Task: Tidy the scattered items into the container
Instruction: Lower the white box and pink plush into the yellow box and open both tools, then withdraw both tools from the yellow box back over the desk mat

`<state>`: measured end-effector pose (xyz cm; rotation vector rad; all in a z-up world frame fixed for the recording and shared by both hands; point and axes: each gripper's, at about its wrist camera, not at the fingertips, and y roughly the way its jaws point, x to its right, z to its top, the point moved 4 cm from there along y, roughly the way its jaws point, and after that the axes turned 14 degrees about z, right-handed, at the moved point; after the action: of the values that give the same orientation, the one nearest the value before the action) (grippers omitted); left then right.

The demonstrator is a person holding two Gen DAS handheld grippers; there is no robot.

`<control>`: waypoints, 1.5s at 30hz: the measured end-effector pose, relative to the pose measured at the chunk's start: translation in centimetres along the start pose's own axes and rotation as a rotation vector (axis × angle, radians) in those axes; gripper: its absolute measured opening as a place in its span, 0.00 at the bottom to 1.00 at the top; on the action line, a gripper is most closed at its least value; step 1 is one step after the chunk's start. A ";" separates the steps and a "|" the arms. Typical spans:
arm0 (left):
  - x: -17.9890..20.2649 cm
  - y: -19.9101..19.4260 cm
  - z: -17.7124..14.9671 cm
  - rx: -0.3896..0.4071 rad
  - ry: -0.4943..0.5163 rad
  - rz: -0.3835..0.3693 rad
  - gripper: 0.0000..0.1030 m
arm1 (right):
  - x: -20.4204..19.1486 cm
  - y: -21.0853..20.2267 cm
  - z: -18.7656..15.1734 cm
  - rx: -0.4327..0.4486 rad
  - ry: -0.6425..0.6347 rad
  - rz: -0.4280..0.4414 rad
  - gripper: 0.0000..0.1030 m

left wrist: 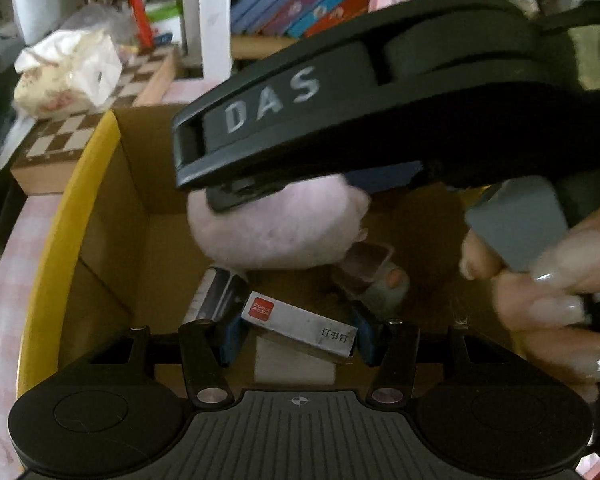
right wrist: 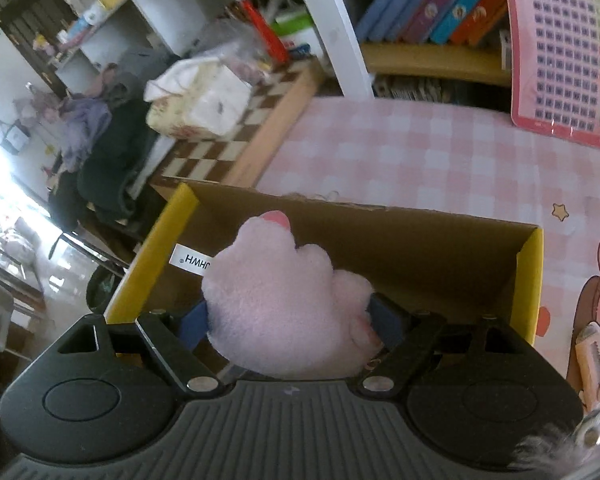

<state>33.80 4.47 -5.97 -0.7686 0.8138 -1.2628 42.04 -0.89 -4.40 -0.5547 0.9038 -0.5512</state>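
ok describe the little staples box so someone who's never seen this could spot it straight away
Start at the open cardboard box with yellow edges on the pink checked tablecloth. Over its inside, the left gripper holds a small, flat white staples box crosswise between its blue jaws. It alone has a red square logo at one end and dark characters at the other; the pink plush toy above it is soft and round.

Surface: pink checked tablecloth point(right wrist: 420, 152) covered the table.
On it: cardboard box point(right wrist: 420, 240), chessboard point(right wrist: 220, 148), pink keypad toy point(right wrist: 560, 60), utility knife point(right wrist: 590, 360).
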 end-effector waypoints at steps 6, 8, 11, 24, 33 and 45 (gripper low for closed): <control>0.2 -0.1 0.0 -0.014 0.005 -0.004 0.62 | 0.6 -0.4 0.7 0.037 0.033 0.060 0.78; 0.5 -0.4 0.0 -0.006 0.004 0.006 0.65 | 0.4 -1.0 0.7 0.053 0.028 0.071 0.79; 0.5 -0.9 -0.2 0.007 0.001 0.000 0.70 | 0.1 -1.8 0.8 0.073 0.022 0.071 0.79; -0.6 -6.0 -0.9 0.157 -0.013 -0.026 0.74 | -4.1 -6.5 -0.3 0.206 -0.080 0.021 0.79; -4.5 -11.3 -4.4 0.298 -0.021 -0.012 0.80 | -7.9 -9.9 -3.0 0.297 -0.117 -0.050 0.79; -8.8 -16.0 -12.1 0.350 -0.080 -0.027 0.82 | -12.3 -13.7 -11.1 0.354 -0.198 -0.162 0.78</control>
<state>14.45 10.24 2.45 -0.5444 0.4999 -1.3437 23.68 -5.23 5.95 -0.3536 0.5589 -0.7701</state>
